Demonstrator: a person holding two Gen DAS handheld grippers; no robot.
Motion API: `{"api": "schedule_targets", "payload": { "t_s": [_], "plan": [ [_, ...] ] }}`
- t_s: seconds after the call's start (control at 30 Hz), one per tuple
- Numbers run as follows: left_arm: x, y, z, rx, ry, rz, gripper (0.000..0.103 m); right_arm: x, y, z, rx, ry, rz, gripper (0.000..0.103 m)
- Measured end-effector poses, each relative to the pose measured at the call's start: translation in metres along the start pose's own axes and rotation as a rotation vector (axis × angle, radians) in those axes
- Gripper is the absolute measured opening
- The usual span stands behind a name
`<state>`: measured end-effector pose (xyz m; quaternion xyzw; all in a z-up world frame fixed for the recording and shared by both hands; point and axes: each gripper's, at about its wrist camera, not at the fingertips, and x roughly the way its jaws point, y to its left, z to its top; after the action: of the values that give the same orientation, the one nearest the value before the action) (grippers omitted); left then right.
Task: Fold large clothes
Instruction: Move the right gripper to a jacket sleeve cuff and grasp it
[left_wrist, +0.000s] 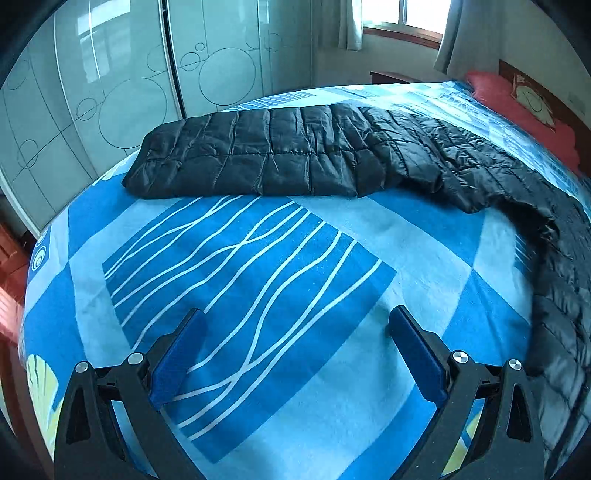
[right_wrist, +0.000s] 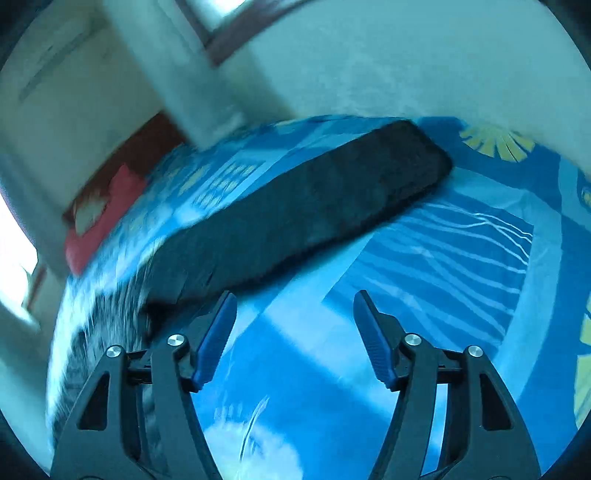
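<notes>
A long black quilted down coat (left_wrist: 295, 155) lies folded lengthwise across the far part of the bed, its other end trailing down the right side. My left gripper (left_wrist: 295, 325) is open and empty above the blue sheet, well short of the coat. In the right wrist view, which is motion-blurred, the coat (right_wrist: 314, 206) runs diagonally across the bed. My right gripper (right_wrist: 293, 306) is open and empty, its left finger close to the coat's near edge.
The bed (left_wrist: 258, 332) has a blue and white patterned sheet. A red pillow (left_wrist: 517, 103) lies at the head, far right. White wardrobe doors (left_wrist: 110, 92) stand beyond the bed's far side. A window with curtains (left_wrist: 402, 22) is behind.
</notes>
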<state>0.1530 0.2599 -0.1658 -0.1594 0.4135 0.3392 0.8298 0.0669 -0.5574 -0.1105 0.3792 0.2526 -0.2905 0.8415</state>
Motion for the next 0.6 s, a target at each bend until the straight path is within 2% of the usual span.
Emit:
{"api": "schedule_targets", "payload": {
  "t_s": [0.17,0.33,0.47,0.6],
  "plan": [
    [0.003,-0.011,-0.003,0.026,-0.023,0.044,0.099,0.035,-0.047,0.036,0.173,-0.006,0.014,0.068],
    [0.008,-0.013,-0.002,0.032,-0.028,0.056,0.099,0.06,-0.079,0.052,0.306,-0.028,0.052,0.069],
    [0.007,-0.013,-0.002,0.036,-0.033,0.063,0.099,0.073,-0.086,0.065,0.318,-0.083,0.099,0.081],
    [0.006,-0.013,-0.002,0.036,-0.034,0.062,0.099,0.081,-0.082,0.076,0.255,-0.12,0.079,0.082]
  ]
}}
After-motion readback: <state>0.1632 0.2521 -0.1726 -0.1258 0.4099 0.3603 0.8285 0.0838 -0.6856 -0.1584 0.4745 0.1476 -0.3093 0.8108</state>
